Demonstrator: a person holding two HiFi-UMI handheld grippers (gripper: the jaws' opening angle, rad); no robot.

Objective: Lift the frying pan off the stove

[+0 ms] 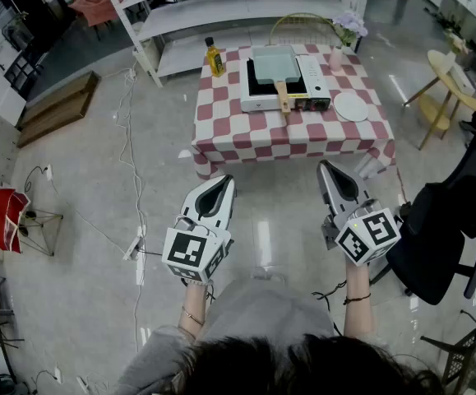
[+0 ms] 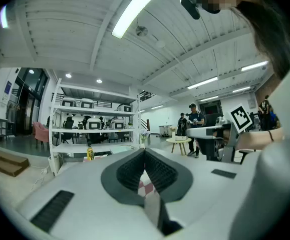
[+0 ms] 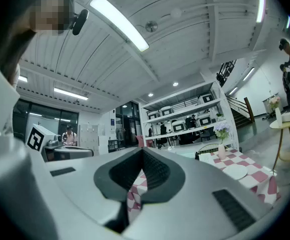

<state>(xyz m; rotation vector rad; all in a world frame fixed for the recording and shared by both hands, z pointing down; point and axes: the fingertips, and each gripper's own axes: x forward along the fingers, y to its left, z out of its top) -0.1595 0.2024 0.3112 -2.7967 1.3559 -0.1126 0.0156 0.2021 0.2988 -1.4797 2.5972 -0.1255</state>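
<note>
A rectangular pale frying pan [image 1: 272,64] with a wooden handle [image 1: 284,99] sits on a white portable stove [image 1: 303,85]. The stove stands on a low table with a red-and-white checked cloth [image 1: 246,130]. Both grippers are held over the floor well short of the table, pointing toward it. My left gripper [image 1: 224,182] is shut with nothing in it, and my right gripper [image 1: 326,168] is shut and empty too. In the left gripper view the jaws of the left gripper [image 2: 145,153] meet, with checked cloth showing below them. The right gripper [image 3: 142,152] looks the same in its own view.
On the table stand a yellow oil bottle [image 1: 214,58], a white plate [image 1: 351,106] and a vase of flowers [image 1: 341,39]. White shelving [image 1: 221,11] is behind it. A black office chair [image 1: 439,237] and a round side table [image 1: 453,79] are at right. Cables and a power strip [image 1: 132,249] lie at left.
</note>
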